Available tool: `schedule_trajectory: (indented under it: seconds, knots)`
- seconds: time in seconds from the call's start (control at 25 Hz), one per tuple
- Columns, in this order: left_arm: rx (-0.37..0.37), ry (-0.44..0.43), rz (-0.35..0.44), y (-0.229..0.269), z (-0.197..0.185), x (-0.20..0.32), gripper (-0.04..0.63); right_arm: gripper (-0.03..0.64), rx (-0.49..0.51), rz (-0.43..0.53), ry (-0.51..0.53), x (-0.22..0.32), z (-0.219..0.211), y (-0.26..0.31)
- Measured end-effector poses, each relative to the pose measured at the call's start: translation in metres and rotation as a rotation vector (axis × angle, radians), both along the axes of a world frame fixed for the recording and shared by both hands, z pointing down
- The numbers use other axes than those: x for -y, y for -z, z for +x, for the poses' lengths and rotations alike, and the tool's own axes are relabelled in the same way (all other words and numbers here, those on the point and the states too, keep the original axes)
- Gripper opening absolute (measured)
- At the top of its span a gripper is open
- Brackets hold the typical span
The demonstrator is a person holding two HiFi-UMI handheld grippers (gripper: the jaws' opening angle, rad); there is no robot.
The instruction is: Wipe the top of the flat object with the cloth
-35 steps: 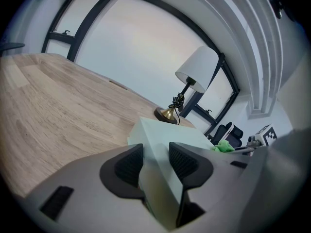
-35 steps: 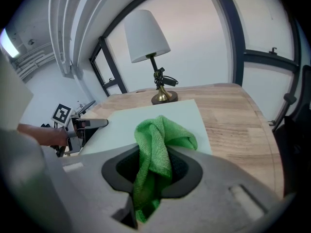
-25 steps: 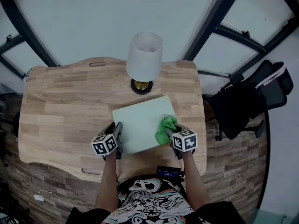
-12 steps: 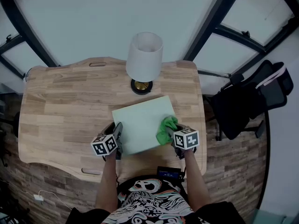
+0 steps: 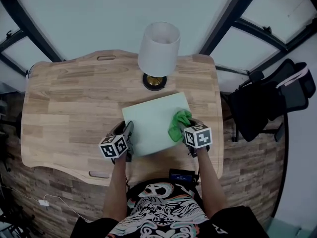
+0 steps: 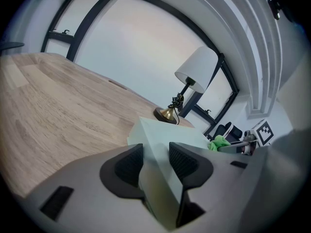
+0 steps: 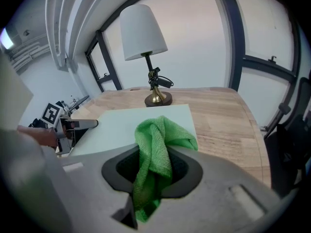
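Green cloth (image 5: 178, 125) is clamped in the right gripper (image 5: 186, 133), resting on the pale board (image 5: 151, 120); the left gripper (image 5: 128, 134) pinches the board's edge.

I see a pale wooden table (image 5: 69, 98) on a brown plank floor (image 5: 250, 165). A black office chair (image 5: 270, 100) stands at the right, and a white-shaded brass lamp (image 5: 158, 42) at the far side.

No legible text, brand, number or sign in any view. Only markings are black-and-white square marker patterns on the cubes of the left gripper (image 5: 128, 132) and right gripper (image 5: 183, 129); these are patterns, not characters. Shirt (image 5: 158, 209): graphic print, no letters made out. Small dark device (image 5: 179, 176) at the table (image 5: 64, 113) edge: markings too small to read
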State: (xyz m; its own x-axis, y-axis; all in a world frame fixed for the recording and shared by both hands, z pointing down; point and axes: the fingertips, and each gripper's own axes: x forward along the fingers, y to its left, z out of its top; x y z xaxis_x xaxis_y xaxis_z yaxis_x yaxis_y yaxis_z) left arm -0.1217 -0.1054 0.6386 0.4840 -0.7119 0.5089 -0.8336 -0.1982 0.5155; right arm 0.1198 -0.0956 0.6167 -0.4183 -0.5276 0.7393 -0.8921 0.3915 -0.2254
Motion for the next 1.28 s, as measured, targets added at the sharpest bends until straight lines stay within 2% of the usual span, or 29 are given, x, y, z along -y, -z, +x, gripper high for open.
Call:
schedule_trajectory:
  seconds: [0.32,0.6,0.84,1.28]
  knots:
    - [0.008,-0.003,0.002,0.000,0.001,-0.001,0.168,0.086,-0.041,0.009,0.050,0.012,-0.023,-0.001]
    - [0.012,-0.004,-0.001,0.000,0.002,-0.003,0.167,0.086,-0.012,0.007,0.110,0.011,-0.051,-0.001]
    - [0.016,-0.002,0.006,0.001,0.003,0.000,0.168,0.086,0.003,0.003,0.203,0.010,-0.087,0.000]
    - [0.063,-0.010,0.017,0.001,0.002,-0.003,0.167,0.086,0.018,-0.006,0.334,-0.002,-0.143,0.000]
